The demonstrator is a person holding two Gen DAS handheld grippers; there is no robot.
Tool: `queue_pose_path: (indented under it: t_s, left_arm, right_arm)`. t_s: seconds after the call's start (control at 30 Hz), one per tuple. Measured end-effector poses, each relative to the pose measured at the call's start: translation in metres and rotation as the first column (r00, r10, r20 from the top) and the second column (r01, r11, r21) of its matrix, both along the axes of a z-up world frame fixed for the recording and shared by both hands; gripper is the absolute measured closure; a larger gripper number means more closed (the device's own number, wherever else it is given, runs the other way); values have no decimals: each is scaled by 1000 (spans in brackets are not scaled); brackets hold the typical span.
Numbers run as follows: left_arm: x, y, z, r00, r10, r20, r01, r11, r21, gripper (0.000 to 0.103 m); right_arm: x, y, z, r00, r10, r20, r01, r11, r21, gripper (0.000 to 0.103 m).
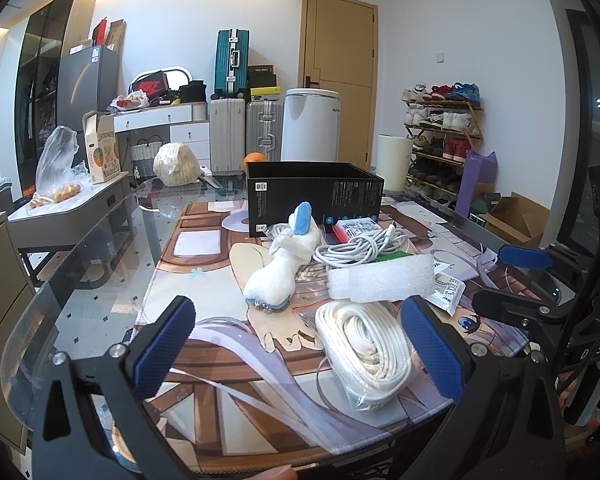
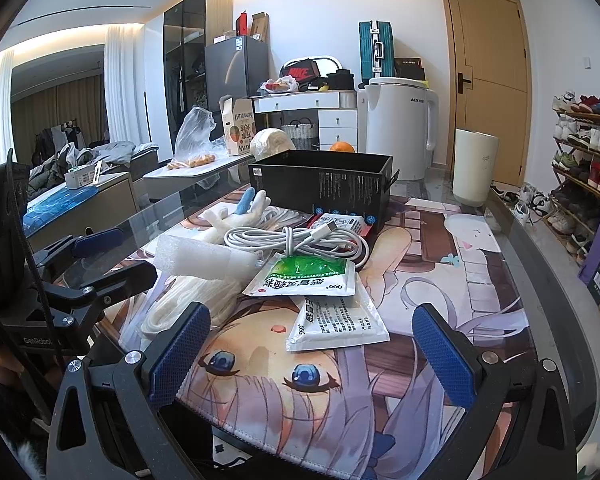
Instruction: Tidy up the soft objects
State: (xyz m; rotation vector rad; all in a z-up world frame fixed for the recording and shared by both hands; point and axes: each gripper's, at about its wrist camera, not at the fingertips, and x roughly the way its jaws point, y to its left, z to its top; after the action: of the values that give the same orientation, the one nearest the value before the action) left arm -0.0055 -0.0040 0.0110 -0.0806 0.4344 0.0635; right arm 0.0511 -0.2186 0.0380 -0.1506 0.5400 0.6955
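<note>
Glass forms the table (image 1: 100, 248), and one printed cartoon mat (image 2: 440, 264) covers most of it; everything else sits on that mat. Largest of the loose things is one open black box (image 1: 314, 196), standing at the far side. In front of it lie the soft things, one of each unless noted: a bagged coil of flat white cord (image 1: 366, 350), a white foam block (image 1: 382, 278), a white plush toy (image 1: 278, 274) with a blue tip, a bundle of white charging cable (image 2: 300, 238), and two medicine sachets (one green-printed (image 2: 306, 276), one mostly white (image 2: 338, 322)) that overlap at their edges. A small red-and-white packet (image 2: 338, 222) leans at the foot of the box. Two grippers are in play. The left gripper (image 1: 300, 344) is spread wide with nothing between its blue pads (image 1: 164, 340); the cord coil lies just ahead, close against the inside of its right-hand pad, while the plush toy and foam block sit further forward between the fingers' lines. The right gripper (image 2: 314, 354) is likewise wide apart and grips nothing; the white sachet lies just beyond its fingertips, near the middle of the gap, with the green sachet and cable behind that.
</note>
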Motion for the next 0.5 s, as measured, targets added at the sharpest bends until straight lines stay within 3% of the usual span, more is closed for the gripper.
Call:
queue_pose_path:
  t_s: [0.5]
  left_arm:
    - [0,1,0,1000,-4,2,4,1000,-2,0]
  right_arm:
    - [-2,5,-3,1000,5,2,-5,1000,-9,1]
